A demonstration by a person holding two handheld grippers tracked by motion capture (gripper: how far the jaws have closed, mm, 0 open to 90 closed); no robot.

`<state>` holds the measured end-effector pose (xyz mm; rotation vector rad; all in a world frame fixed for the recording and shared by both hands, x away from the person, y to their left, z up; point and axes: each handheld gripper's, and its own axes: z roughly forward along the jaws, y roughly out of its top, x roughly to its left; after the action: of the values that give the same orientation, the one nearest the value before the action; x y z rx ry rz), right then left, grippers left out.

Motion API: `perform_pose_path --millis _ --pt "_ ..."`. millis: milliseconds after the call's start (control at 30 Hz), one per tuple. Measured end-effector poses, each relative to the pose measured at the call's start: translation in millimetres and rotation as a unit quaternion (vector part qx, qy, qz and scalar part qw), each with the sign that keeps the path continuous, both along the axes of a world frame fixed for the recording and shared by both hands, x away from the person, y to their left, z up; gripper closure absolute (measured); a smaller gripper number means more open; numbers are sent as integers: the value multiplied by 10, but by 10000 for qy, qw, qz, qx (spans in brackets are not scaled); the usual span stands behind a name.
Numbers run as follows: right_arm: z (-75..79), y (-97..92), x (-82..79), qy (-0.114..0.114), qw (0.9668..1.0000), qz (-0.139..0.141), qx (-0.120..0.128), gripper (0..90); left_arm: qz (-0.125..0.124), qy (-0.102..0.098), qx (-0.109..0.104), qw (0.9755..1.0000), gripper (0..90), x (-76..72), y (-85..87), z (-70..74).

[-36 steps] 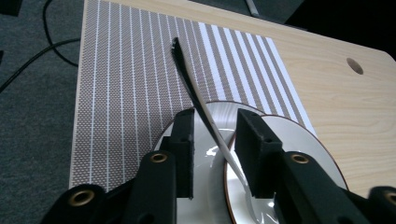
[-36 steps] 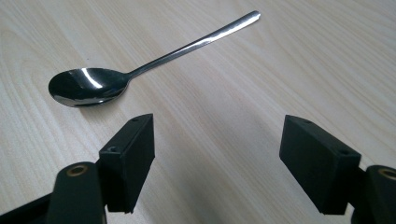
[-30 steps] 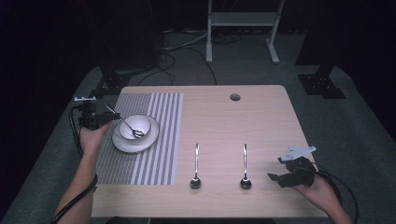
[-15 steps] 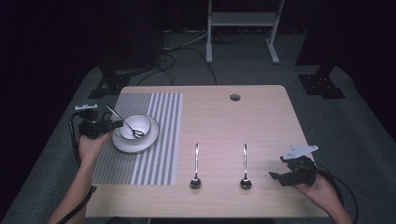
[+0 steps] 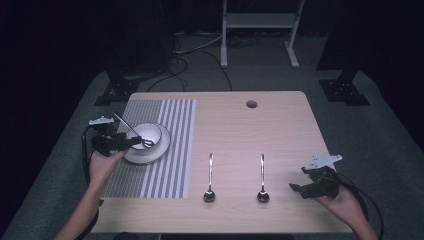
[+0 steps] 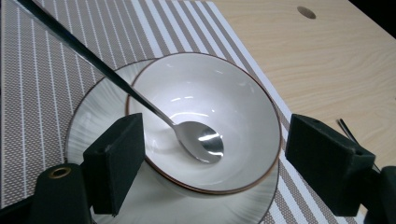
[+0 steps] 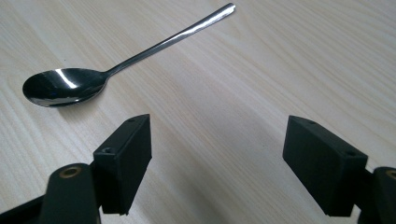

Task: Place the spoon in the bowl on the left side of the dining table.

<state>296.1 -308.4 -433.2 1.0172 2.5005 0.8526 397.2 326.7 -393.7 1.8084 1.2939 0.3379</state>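
- Between the parted jaws of the left gripper (image 6: 212,179), a bowl (image 6: 205,121) holding a spoon (image 6: 198,140) is framed, nothing gripped.
- Ahead of the right gripper (image 7: 217,163), likewise released, another spoon (image 7: 65,86) is left untouched.

A white bowl (image 6: 205,121) sits on a white plate (image 6: 93,116) atop the striped placemat (image 5: 170,145); a steel spoon (image 6: 196,140) leans inside it. Two more spoons (image 5: 210,177) (image 5: 262,177) lie parallel on the worktop (image 5: 280,130), bowls nearest the person.

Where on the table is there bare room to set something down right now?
Free: the bare wood beyond the two spoons, between the striped mat and the table's right edge, around the hole. Crowded: the mat's left, where the left gripper reaches the bowl on its plate.
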Motion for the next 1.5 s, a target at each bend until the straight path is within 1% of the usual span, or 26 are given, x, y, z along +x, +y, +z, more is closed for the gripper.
perform_pose_path --millis 133,267,400,433,533,633,733,767,800,867,933,967,1233,1400,1500 --pt "-6 -5 2 23 10000 -27 -14 225 -103 18 34 9999 178 -39 -51 6" --pt "-6 -7 6 16 10000 -46 -23 220 -218 -30 61 9997 166 -74 -122 17" --pt "1 -2 3 -2 10000 -46 -29 219 -379 -78 105 9992 143 -109 -220 29" --pt "1 -4 -1 2 10000 -56 -22 219 -509 -106 69 9986 143 -123 -264 34" --pt "0 -10 -4 8 10000 -70 -33 218 -564 -117 116 9983 122 -132 -312 41" --pt "0 -30 -12 9 10000 -94 -16 217 -720 -109 137 9972 111 -141 -404 42" --pt "-1 -40 -16 3 9999 -111 -3 217 -789 -104 175 9967 104 -149 -450 42" --pt "2 -51 -26 -4 9999 -126 13 217 -888 -82 171 9959 101 -157 -502 32" --pt "2 -51 -26 -4 9999 -126 13 217 -888 -82 171 9959 98 -157 -502 32" --pt "-7 -64 -31 -32 9999 -117 22 217 -956 -52 209 9952 97 -166 -556 22" --pt "-18 -73 -36 -8 9999 -154 47 215 -1067 -60 270 9939 96 -180 -627 8" --pt "-23 -76 -37 -12 9999 -151 50 215 -1067 -60 270 9939 96 -180 -627 8" --pt "-40 -95 -55 -3 9998 -187 83 215 -1280 -39 369 9911 95 -213 -781 -40" --pt "-40 -101 -61 -20 9998 -193 99 215 -1364 -14 373 9900 95 -224 -849 -72" --pt "-44 -105 -63 -14 9997 -202 103 215 -1414 -7 432 9890 95 -239 -892 -84"
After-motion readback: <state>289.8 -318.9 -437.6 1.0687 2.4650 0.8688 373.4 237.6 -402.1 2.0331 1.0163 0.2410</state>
